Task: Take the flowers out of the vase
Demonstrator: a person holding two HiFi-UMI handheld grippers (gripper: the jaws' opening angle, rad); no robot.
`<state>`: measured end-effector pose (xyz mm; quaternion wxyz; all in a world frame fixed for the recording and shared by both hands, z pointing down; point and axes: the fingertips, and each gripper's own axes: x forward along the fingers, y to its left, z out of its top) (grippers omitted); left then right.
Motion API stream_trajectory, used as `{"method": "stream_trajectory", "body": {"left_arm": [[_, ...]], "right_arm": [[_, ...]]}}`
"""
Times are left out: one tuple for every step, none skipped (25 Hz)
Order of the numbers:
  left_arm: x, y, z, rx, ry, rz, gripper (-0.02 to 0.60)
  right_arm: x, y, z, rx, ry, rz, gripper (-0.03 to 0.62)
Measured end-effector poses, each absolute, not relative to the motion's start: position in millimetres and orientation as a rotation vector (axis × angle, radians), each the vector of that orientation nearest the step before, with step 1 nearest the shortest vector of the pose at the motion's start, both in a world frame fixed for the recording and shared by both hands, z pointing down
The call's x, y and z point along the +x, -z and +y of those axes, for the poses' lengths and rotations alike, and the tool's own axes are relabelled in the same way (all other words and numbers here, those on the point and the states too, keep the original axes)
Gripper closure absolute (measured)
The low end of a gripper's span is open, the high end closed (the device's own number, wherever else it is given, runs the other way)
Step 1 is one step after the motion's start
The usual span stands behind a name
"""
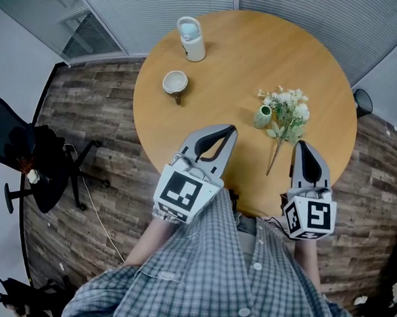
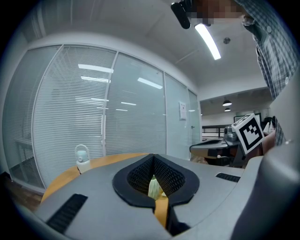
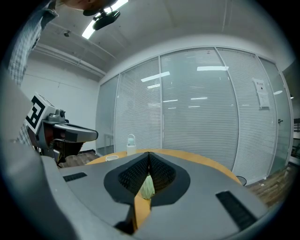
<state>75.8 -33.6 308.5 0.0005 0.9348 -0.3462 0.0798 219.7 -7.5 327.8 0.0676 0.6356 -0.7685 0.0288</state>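
- My left claw and right claw: grey plastic shells, smooth and matt.
- Pads inside the jaws: black, matt, finely ribbed, rubber by the look.
- Marker cubes: flat matt faces, black print on white.
- Table: wood-look top, smooth, low satin sheen.
- Floor: grey-brown wood-grain planks, dull.
- Vase: pale green, glossy, ceramic in appearance.
- Flowers: soft matt petals; real or cloth, I cannot tell.
- Cup: pale, glazed look.
- Bottle: pale, smooth, plastic look.
- Shirt: checked woven cloth.
- Glass wall: glossy, reflecting the ceiling lights.
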Motion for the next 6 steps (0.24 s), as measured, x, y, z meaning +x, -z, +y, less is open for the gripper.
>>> {"method": "stream_trajectory", "body": {"left_arm": [[75.7,-308.6,-33.3,2.935,-0.254,-1.085,0.574],[75.7,-308.7,-33.2,2.935,-0.255,-1.085,0.574],[75.7,-308.9,-33.3,2.935,-0.255,-1.085,0.574],[75.7,-309.1,-33.4,2.934,-0.255,-1.085,0.574],[75.7,-309.4,-33.6,2.933,-0.255,-1.085,0.574],[75.7,-309.8,-33.7,2.932,-0.254,-1.086,0.574]], "right_arm": [[219.6,-327.9,-7.3,1.916,-0.089,-2.315,0.583],[219.6,-328.2,-7.3,1.916,-0.091,-2.314,0.583],[219.6,-328.6,-7.4,1.916,-0.092,-2.313,0.583],[219.7,-329.0,-7.5,1.914,-0.093,-2.313,0.583],[219.8,-329.5,-7.7,1.913,-0.094,-2.313,0.583],[219.9,-330.0,-7.9,1.912,-0.095,-2.313,0.583]]}}
